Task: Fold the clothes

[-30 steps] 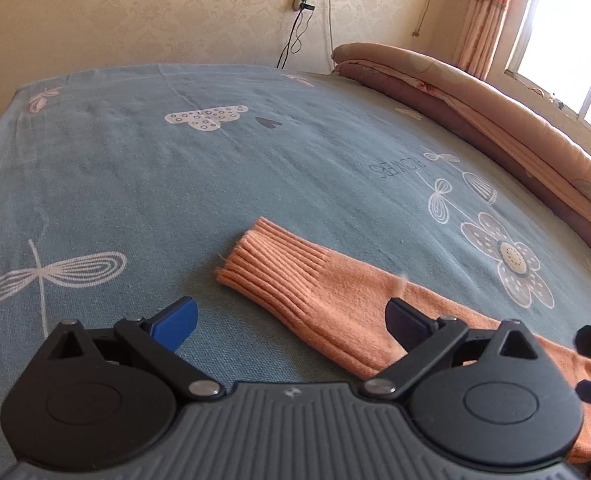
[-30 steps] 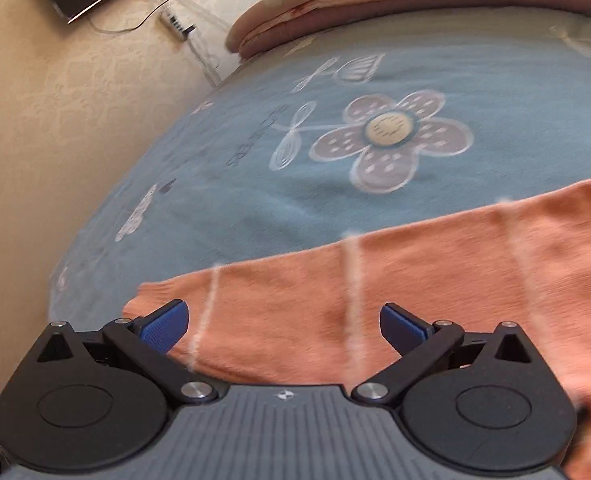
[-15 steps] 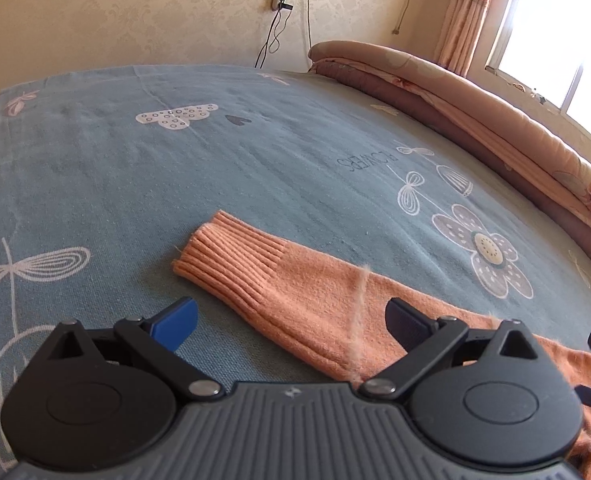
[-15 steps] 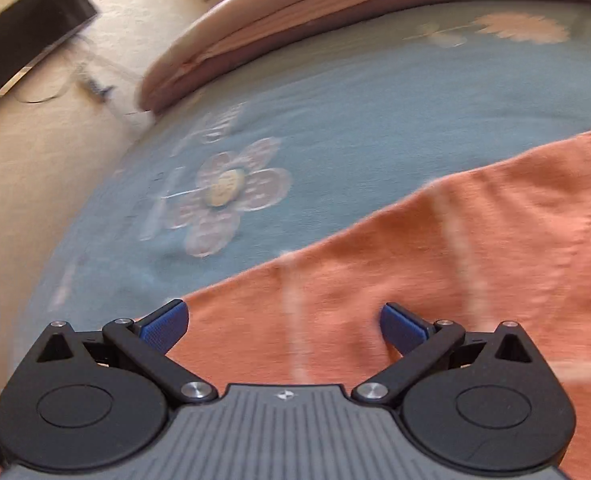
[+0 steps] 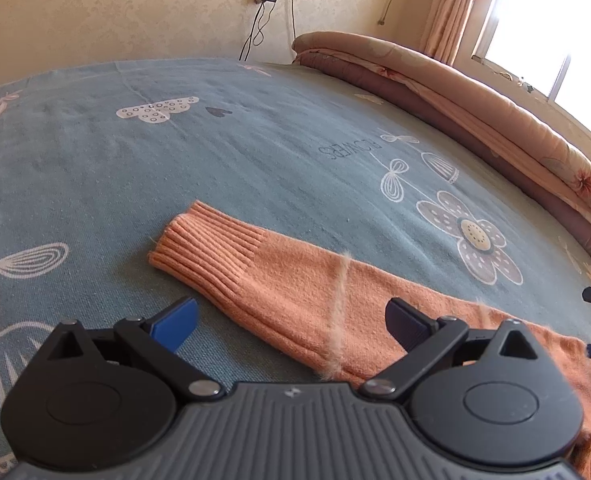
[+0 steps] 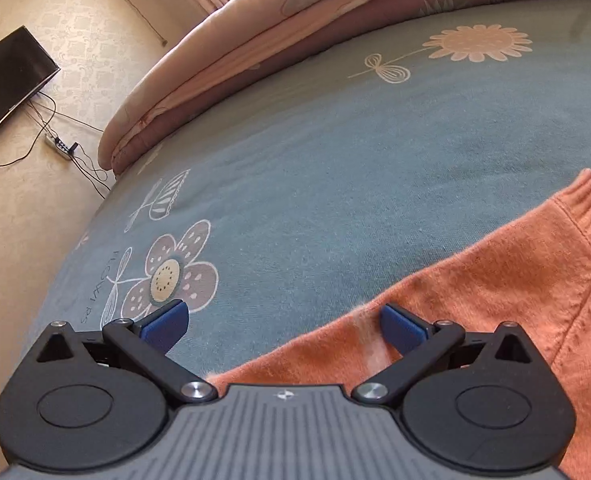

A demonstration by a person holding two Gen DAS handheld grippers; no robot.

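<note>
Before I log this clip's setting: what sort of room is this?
Most likely a bedroom in a home. A wide bed with a blue printed sheet fills the view, a rolled quilt lies along its far edge, and a curtained window sits beside it.

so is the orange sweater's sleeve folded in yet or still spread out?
Still spread. The sleeve lies flat and straight on the bedsheet, ribbed cuff extended away from the body. Left gripper is open over it.
</note>
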